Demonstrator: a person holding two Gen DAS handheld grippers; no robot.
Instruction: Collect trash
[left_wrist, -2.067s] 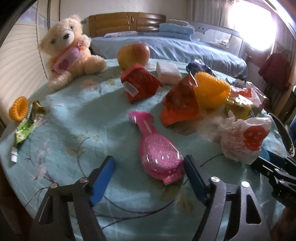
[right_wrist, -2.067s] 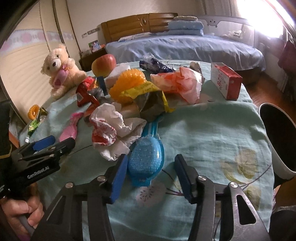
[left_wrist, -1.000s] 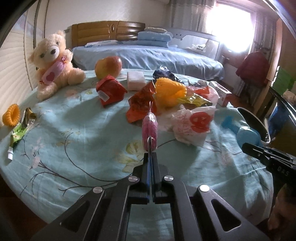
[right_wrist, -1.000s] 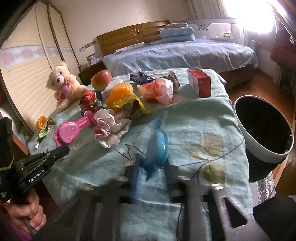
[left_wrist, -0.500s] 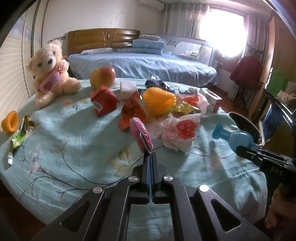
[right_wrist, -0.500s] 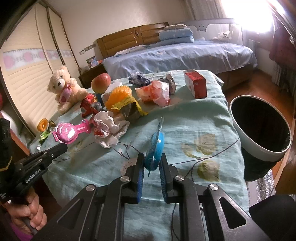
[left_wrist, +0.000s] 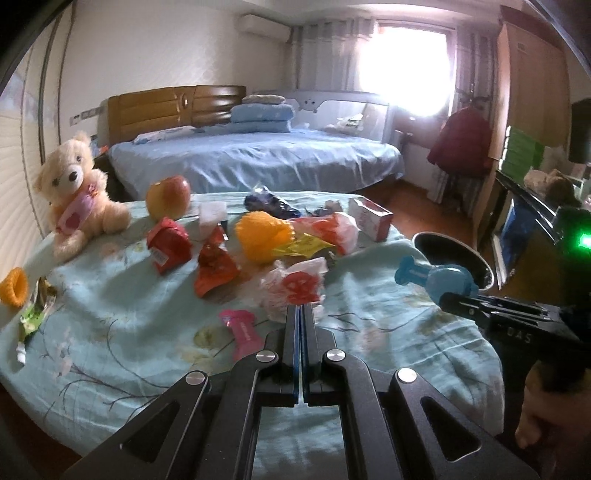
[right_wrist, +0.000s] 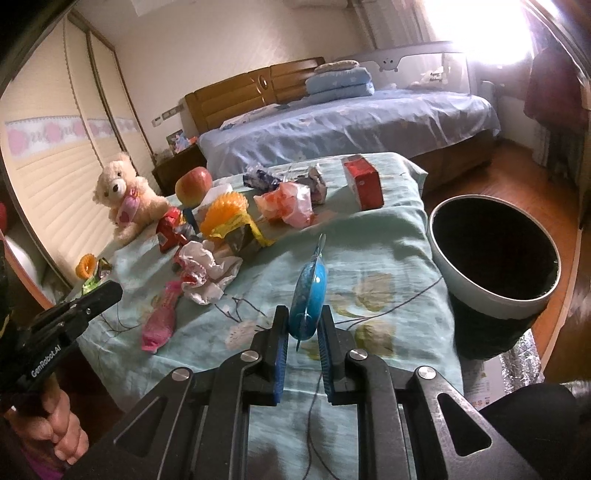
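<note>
Right wrist view: right fingers (right_wrist: 281, 332) narrow, clamping blue pack (right_wrist: 308, 288). Carry it fully over bin (right_wrist: 476, 295) mouth, then release. Left fingers (left_wrist: 291, 332) shut; grip on pink wrapper (left_wrist: 242, 330) unclear.

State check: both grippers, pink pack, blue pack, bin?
left gripper: shut, nothing seen between the jaws
right gripper: shut on blue pack
blue pack: held on edge, lifted off the tablecloth
pink pack: outside the left gripper, down at the tablecloth, blurred
trash bin: upright, top open, inside too dark to read
</note>
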